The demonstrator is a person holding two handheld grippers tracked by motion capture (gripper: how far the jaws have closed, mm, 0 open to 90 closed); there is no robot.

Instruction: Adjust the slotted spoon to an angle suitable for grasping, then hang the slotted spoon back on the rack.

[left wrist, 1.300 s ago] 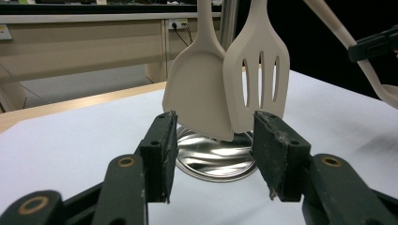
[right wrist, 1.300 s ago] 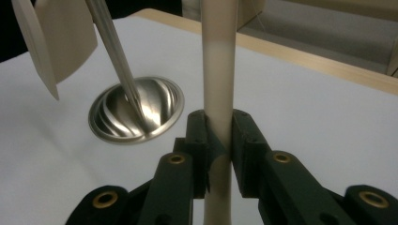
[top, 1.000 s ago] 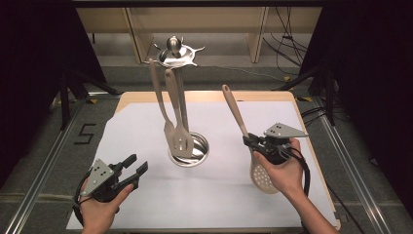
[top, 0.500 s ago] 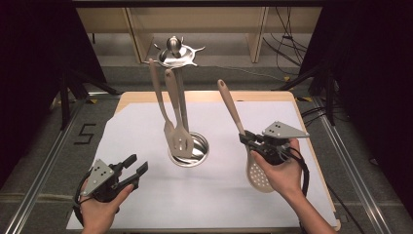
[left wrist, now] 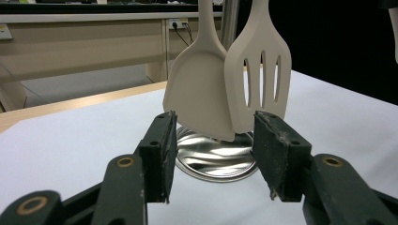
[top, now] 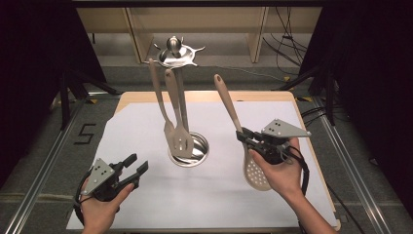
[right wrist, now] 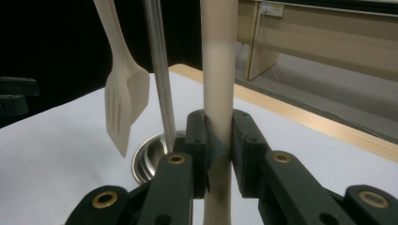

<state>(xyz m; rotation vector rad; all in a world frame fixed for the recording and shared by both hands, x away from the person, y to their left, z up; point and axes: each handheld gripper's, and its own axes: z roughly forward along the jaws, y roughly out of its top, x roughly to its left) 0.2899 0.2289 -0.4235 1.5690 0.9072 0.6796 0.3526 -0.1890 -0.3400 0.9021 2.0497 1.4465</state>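
In the high view, the right gripper (top: 247,141) pinched a skimmer (top: 256,168) by its handle above the table (top: 146,214), right of the utensil stand (top: 174,51). The left gripper view showed the left gripper (left wrist: 213,157) spread, facing 2 hanging spatulas (left wrist: 225,89). The right gripper view showed the jaws clamped on the handle (right wrist: 218,84).

spatula handles (left wrist: 206,18) cut off by top edge, skimmer handle (right wrist: 218,56) likewise
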